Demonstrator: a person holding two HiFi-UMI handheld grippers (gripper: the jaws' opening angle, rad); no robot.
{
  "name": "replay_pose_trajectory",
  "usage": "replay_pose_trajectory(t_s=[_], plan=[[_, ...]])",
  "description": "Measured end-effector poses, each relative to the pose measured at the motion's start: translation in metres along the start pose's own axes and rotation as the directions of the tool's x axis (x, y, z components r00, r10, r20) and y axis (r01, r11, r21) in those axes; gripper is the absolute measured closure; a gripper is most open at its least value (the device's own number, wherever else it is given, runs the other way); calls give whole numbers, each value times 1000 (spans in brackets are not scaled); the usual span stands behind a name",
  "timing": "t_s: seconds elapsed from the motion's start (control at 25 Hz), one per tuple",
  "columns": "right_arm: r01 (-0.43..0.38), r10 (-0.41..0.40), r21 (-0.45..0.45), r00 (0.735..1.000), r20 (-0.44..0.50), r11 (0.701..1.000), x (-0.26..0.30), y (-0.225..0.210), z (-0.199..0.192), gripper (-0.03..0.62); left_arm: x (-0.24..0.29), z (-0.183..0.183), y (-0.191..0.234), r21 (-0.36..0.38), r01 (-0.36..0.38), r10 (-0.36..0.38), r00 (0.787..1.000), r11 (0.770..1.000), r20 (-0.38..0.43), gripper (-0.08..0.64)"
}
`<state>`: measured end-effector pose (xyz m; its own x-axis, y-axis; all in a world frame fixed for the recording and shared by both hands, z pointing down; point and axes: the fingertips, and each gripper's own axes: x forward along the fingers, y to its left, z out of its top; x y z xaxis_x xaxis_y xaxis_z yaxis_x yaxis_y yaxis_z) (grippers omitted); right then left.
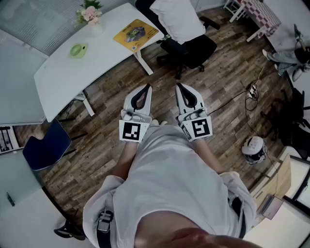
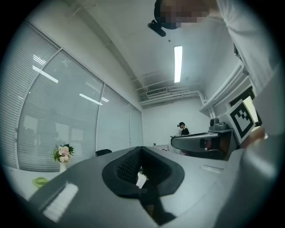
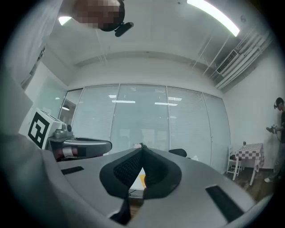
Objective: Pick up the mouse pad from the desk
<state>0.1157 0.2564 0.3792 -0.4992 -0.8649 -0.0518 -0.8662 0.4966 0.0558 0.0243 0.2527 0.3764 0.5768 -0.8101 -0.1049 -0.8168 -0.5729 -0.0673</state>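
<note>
1. Both grippers are held level in front of the body, side by side, well short of the desk (image 1: 68, 72).
2. The left gripper (image 1: 146, 90) is seen with its jaws pressed together at the tips, nothing between them. The right gripper (image 1: 179, 89) is the same: jaws together and empty.
3. The mouse pad (image 1: 136, 34), yellow with a printed picture, lies flat on the far end of the white desk, close to the edge where a seated person (image 1: 177, 19) sits on a black office chair (image 1: 193, 48).
4. The task is judged to be at its very start: the approach has not yet been made and the pad is untouched.
5. A path across the wooden floor (image 1: 101, 106) towards that end of the desk is best taken, with the seated person and chair given room.
6. One gripper's jaws should be opened before the desk is reached.
7. Because the pad is thin and flat, an edge or corner near the desk's rim is best sought, so that one jaw can be slid beneath.
8. The green object (image 1: 77, 50) and the flowers (image 1: 89, 13) stand well apart from the pad and need not be disturbed.
</note>
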Motion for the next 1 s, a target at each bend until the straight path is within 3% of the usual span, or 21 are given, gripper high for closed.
replay_pose_trajectory(t_s=[0.48,0.84,1.0], plan=[[-26,27,66,1000,-9,997,-9,-26,-15,594,-3,-21,-5,-3,-70,69,995,998,-78,571],[-95,100,107,994,-39,990,-8,-19,-46,594,-23,-40,16,63,-137,146,975,989,-169,571],[-111,120,123,990,-69,986,5,-19,-59,594,-19,-48,31,47,-157,163,971,986,-174,571]])
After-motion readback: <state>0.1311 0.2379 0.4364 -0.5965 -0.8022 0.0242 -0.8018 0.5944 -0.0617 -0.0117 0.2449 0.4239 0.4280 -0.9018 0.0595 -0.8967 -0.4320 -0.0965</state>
